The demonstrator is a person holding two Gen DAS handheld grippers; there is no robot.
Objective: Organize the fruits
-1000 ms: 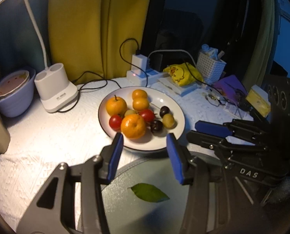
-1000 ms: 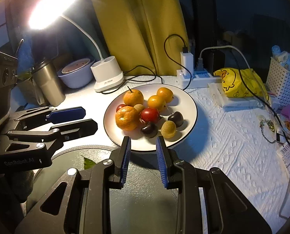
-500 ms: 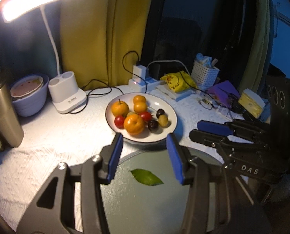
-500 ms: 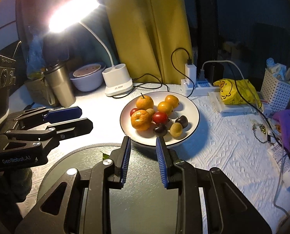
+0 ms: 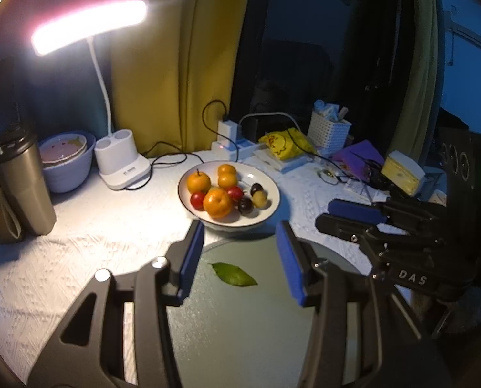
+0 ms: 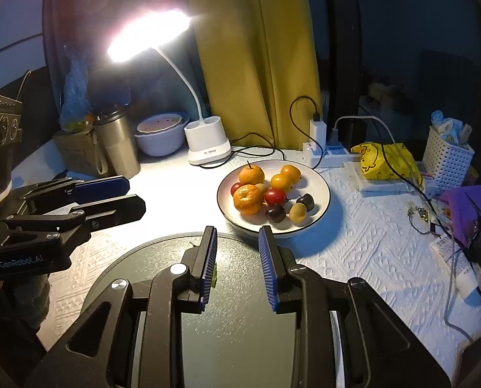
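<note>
A white plate [image 5: 269, 203] [image 6: 318, 181] holds several fruits: oranges [image 5: 218, 203] [image 6: 247, 198], red tomatoes [image 6: 275, 196], dark plums [image 6: 276, 214] and a small brownish-green fruit [image 6: 297, 212]. In front of it lies a round dark glass plate [image 5: 240, 317] [image 6: 237, 323] with a green leaf [image 5: 234, 274] on it. My left gripper [image 5: 240, 258] is open and empty above the glass plate, short of the fruit plate. My right gripper [image 6: 237, 262] is open and empty above the same plate; it also shows in the left wrist view [image 5: 353, 216].
A lit white desk lamp [image 6: 208, 145], a pale bowl [image 6: 161, 135] and a steel tumbler [image 6: 117, 142] stand at the back left. A power strip [image 6: 324, 153], yellow bag [image 6: 385, 161], white basket [image 6: 447, 158], cables and purple items crowd the right.
Both grippers have pulled back and up from the fruit plate, so the plate looks smaller and the lamp head has come into view. Both stay open and empty.
</note>
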